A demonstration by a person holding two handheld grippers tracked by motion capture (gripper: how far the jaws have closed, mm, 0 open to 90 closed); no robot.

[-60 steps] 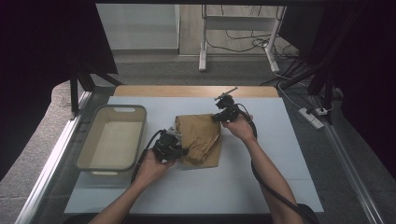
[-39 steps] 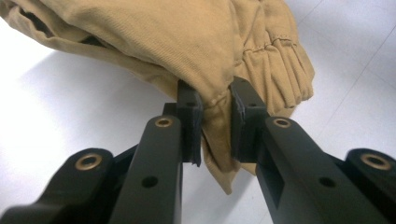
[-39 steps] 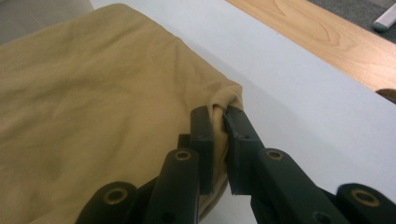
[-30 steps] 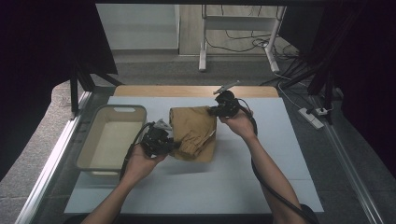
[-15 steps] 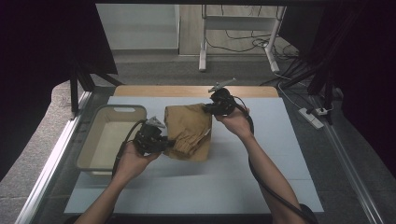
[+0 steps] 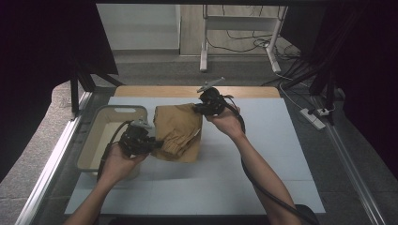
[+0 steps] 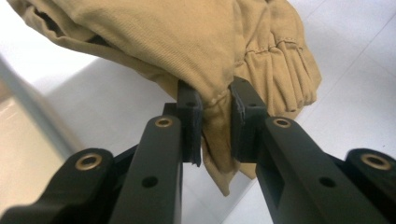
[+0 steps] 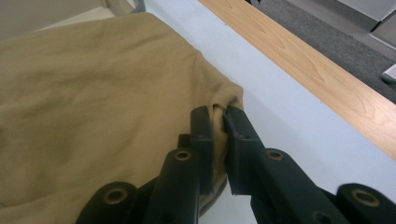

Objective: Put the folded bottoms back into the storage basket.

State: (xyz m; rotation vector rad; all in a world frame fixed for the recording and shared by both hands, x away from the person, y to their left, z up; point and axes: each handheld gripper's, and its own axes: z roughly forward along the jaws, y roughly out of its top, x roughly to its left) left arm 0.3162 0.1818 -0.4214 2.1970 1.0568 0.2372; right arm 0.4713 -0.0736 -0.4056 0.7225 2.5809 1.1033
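- The left gripper (image 6: 152,143) was clamped on a gathered fold at the near-left edge of the tan garment (image 6: 178,131); in the left gripper view the cloth (image 7: 215,112) ran between both black jaws, close to a band of elastic gathers (image 7: 285,60).
- The right gripper (image 6: 201,108) was closed on the garment's far-right corner; in the right gripper view that corner (image 8: 219,109) was pinched into a narrow ridge between the jaws.
- The garment hung folded and bunched between the two grippers, its lower edge resting on or just above the white table surface (image 6: 263,159); which of the two could not be determined.
- The line between the two grip points ran diagonally, from near-left to far-right. The garment's long axis lay roughly along it.
- The beige bin (image 6: 101,136) stood just left of the garment, with its near rim beside the left hand (image 6: 117,164). The left gripper was the nearer one to it.
- Judgement: a transfer into the bin would require travel to the left, with the left gripper leading over the rim and the right gripper crossing the wider gap.
- A wooden strip (image 8: 327,70) bordered the far table edge, just beyond the right gripper.
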